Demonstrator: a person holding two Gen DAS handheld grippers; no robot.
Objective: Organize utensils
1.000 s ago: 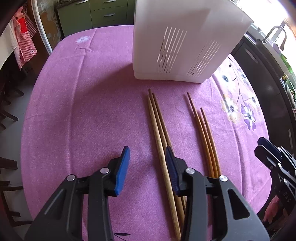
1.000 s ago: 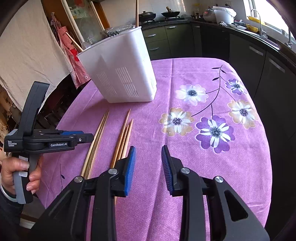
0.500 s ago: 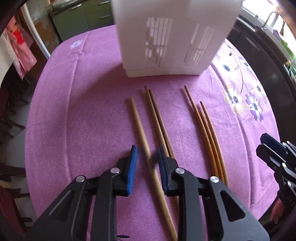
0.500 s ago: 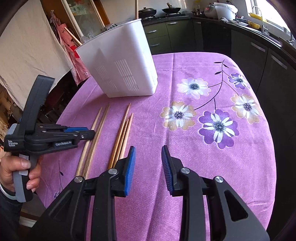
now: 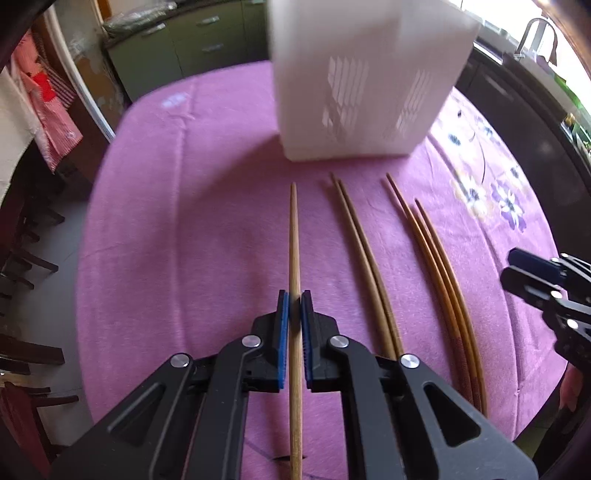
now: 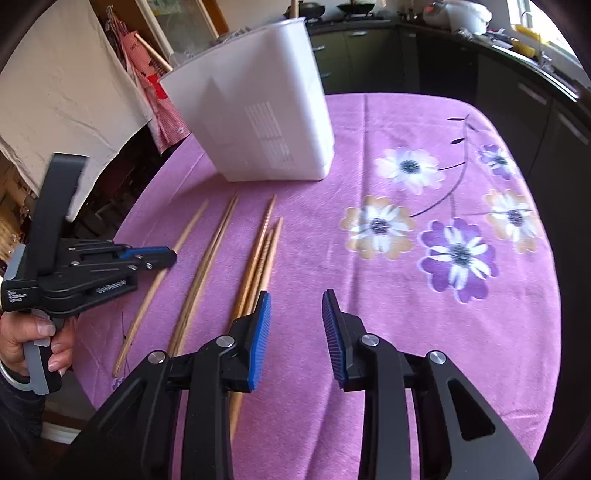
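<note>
You see bright daylight coming in from the window (image 6: 532,14) at the top right, and it glares white there. The white holder (image 5: 365,81) looks smeared and blurry in your left view. The purple tablecloth (image 6: 369,258) is sharp in your right view. Straight things bend near the edges, and the corners go dark.

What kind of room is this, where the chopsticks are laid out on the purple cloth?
Most likely a home kitchen with a dining table. Dark cabinets run under a counter holding pans and what looks like a rice cooker, a sink tap stands by the window, and the table wears a floral tablecloth.
</note>
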